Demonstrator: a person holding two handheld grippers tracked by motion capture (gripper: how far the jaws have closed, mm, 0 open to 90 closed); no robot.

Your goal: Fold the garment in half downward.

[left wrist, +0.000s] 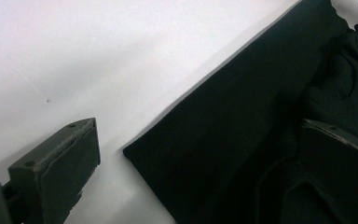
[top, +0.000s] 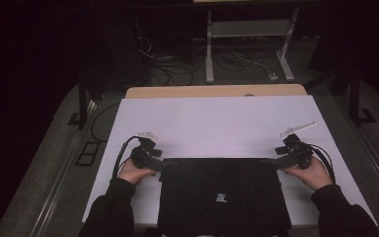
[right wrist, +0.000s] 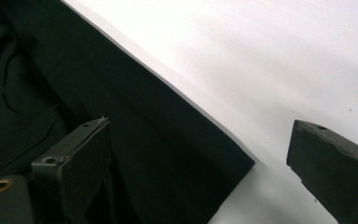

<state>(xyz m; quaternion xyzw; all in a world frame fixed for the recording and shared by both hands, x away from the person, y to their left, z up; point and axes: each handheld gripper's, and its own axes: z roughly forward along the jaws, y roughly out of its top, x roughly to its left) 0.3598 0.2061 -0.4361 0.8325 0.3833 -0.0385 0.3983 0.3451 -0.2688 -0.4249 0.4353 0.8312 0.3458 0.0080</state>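
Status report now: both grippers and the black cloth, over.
Left gripper and right gripper open, each astride a far corner of the folded black cloth. Cloth flat on white sheet. Nothing in the way.

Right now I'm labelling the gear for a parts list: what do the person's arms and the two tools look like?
Both sleeves are dark. The left hand-held gripper and right hand-held gripper are black, each trailing a black cable and topped by a pale three-cornered plate. Their jaws are blocky, with screw holes.

White sheet [top: 217, 123] covers the tabletop, running under and beyond both sets of jaws. Wooden table edge [top: 187, 92] shows past it, far ahead of jaws. Further out: metal stand [top: 249, 44], floor cables [top: 170, 74], small white plug [top: 274, 76].
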